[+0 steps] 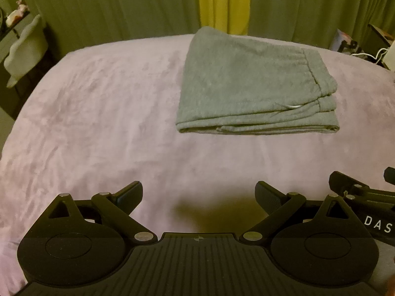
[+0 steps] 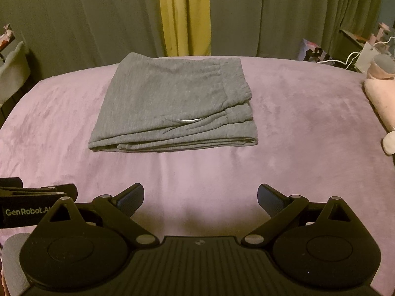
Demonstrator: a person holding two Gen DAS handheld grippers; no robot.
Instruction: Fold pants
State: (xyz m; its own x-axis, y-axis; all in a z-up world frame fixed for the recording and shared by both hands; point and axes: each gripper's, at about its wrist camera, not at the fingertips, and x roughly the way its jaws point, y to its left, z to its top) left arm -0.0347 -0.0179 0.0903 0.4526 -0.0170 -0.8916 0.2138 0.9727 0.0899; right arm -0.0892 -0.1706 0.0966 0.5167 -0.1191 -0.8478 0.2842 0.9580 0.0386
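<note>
On the bed, seen from the left wrist, the pants lie folded into a compact grey stack on the pink cover, up and to the right of the view's middle and toward the bed's far edge. A pale drawstring end shows at a fold near the stack's front. The left tongs hover low over bare cover, well short of the pants, spread wide and holding nothing. Part of the right tongs juts in at the right edge; from this view their spread cannot be told. Green curtains hang behind the bed, with a yellow strip between them.

From the right wrist, the pants sit just left of the middle, waistband layers stacked at the right side, folded edges facing the camera. The right tongs are also spread wide, empty, apart from the pants over bare cover. A pink plush rests at the bed's right edge, well apart from the pants. A bit of the left tongs shows at the left edge.
</note>
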